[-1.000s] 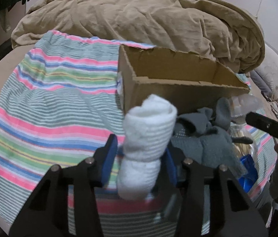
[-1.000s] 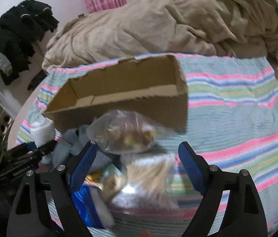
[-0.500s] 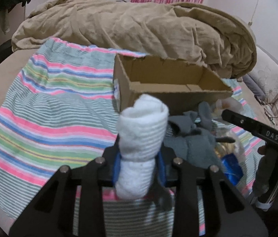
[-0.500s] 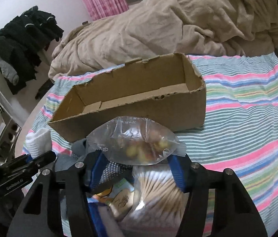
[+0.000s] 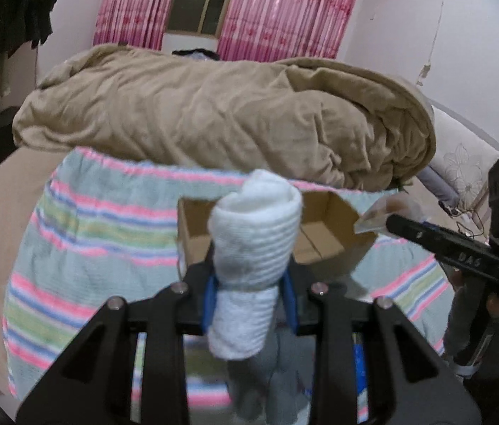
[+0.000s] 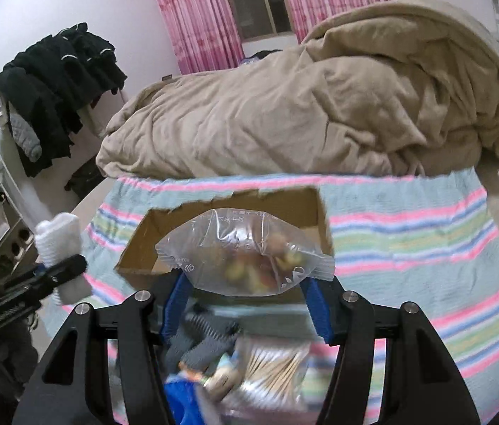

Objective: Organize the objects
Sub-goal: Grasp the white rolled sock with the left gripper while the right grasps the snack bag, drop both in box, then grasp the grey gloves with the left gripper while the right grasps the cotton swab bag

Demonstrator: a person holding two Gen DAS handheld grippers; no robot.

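While both loads hang above the bed, nothing shows inside the box yet.
Sock roll: white rolled sock (image 5: 254,265) upright, pinched at its waist by the left gripper (image 5: 249,295), blue pads pressed into it; held in the air in front of the cardboard box (image 5: 323,244).
Snack bag: clear bag of snacks (image 6: 245,256) clamped at its lower edge by the right gripper (image 6: 245,306), jaws drawn in on it; it hangs before the box's near wall.
Box: open-topped, standing on the striped blanket (image 5: 100,219); floor seen from the left wrist looks bare.
Pile: grey socks (image 6: 203,343), a bag of wooden sticks (image 6: 277,364) and a blue packet (image 6: 178,396) lie below the right gripper, blurred.
Step (judged): carry phase, two items at once toward the box.
Next move (judged): bring each gripper over the opening, clear the near rim, lower, then spread the jaws; the two grippers will need separate ends of the box to avoid fouling.
Left wrist only: box interior; the right gripper from the side, bag corner poking past its tip.
Right wrist only: the remaining pile; sock roll in the left gripper at far left; dark clothes (image 6: 58,81) on a rack.
Background: tan duvet (image 5: 221,120) heaped behind, pink curtains (image 5: 277,10).
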